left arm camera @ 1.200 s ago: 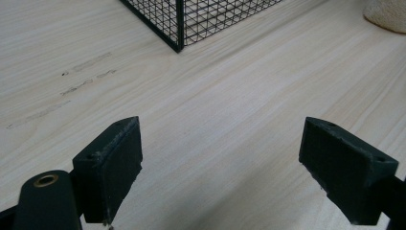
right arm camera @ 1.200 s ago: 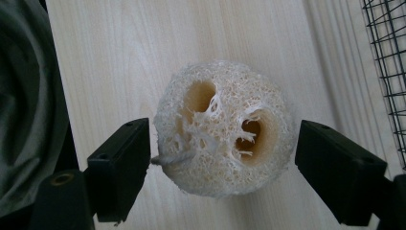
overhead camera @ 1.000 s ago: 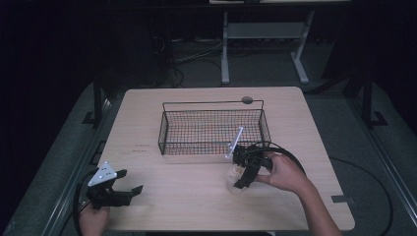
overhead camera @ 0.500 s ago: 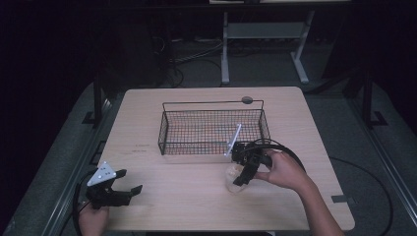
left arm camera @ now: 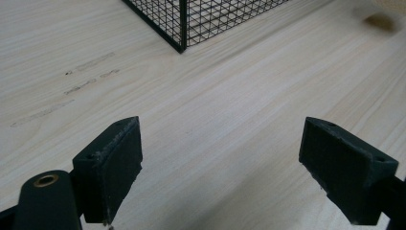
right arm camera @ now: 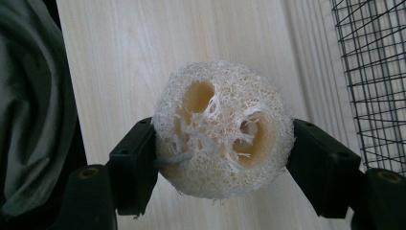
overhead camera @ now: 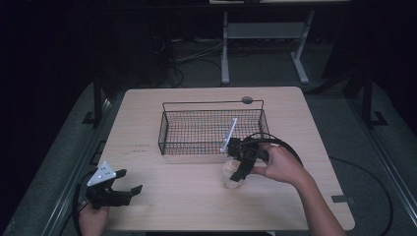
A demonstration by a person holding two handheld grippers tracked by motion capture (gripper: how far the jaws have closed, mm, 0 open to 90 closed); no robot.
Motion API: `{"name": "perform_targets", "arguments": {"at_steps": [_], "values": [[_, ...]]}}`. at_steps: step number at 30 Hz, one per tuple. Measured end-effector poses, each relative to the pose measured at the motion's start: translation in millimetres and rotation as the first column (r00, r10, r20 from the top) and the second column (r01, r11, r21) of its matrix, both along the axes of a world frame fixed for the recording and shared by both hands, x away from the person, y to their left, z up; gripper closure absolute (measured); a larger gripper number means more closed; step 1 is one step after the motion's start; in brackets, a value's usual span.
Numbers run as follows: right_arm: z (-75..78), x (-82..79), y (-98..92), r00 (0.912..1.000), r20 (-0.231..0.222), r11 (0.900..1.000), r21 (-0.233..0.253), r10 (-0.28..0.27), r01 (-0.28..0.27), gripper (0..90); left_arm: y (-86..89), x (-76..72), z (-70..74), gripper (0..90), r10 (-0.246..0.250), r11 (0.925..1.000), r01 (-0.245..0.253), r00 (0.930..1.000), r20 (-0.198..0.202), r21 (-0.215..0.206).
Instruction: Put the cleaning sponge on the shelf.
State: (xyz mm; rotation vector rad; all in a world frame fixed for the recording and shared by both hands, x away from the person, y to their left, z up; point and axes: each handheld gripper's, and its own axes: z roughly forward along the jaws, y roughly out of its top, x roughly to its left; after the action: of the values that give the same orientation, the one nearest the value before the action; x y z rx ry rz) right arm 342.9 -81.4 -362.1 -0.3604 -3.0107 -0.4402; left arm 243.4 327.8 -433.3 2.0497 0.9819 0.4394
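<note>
Pale wood table (overhead camera: 187, 196) under the high view, grain running lengthwise, a few faint dark smudges (overhead camera: 140, 147) at about nine o'clock from the wire basket (overhead camera: 169, 129). Dark round grommet (overhead camera: 247, 100) set in the tabletop at twelve o'clock, just behind the basket's far rim. Black mesh basket sitting mid-table, a thin white stick (overhead camera: 229, 134) leaning inside it toward its right end. Beyond the table, a dim room: grey floor, loose cables (overhead camera: 192, 56) trailing at twelve o'clock, pale legs of a second desk (overhead camera: 225, 54) standing further back. Strip of grey tape (overhead camera: 341, 199) on the floor at four o'clock.

Right gripper (overhead camera: 236, 173) at about four o'clock from the basket, just in front of its near right corner, hand (overhead camera: 280, 164) wrapped round the handle, cable looping over it. Clamped between the jaws: a loofah sponge (right arm camera: 222, 129), round, pale and fibrous, with hollow channels facing the camera in the right gripper view. Pads pressing on both flanks of it, wood grain passing beneath, basket mesh (right arm camera: 376, 81) at three o'clock in that view, a fold of grey fabric (right arm camera: 33, 105) at nine. Whether resting on the wood or lifted clear, cannot tell.

Left gripper (overhead camera: 129, 192) down at seven o'clock near the table's front left corner, grey plate on top, well apart from everything else. Jaws spread wide in the left gripper view, nothing but bare wood between the pads (left arm camera: 115, 167), basket corner (left arm camera: 183, 28) at twelve o'clock ahead.
</note>
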Motion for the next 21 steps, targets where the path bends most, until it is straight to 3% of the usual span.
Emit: {"name": "perform_targets", "arguments": {"at_steps": [21], "values": [[25.3, 21.1, 6.0, 0.9998, 0.009, 1.0, -0.012, 0.018, -0.018, 29.8, 1.2, 0.5, -0.6, 13.7, 0.0, 1.0, 0.0, 1.0, -0.001, -0.003]]}}
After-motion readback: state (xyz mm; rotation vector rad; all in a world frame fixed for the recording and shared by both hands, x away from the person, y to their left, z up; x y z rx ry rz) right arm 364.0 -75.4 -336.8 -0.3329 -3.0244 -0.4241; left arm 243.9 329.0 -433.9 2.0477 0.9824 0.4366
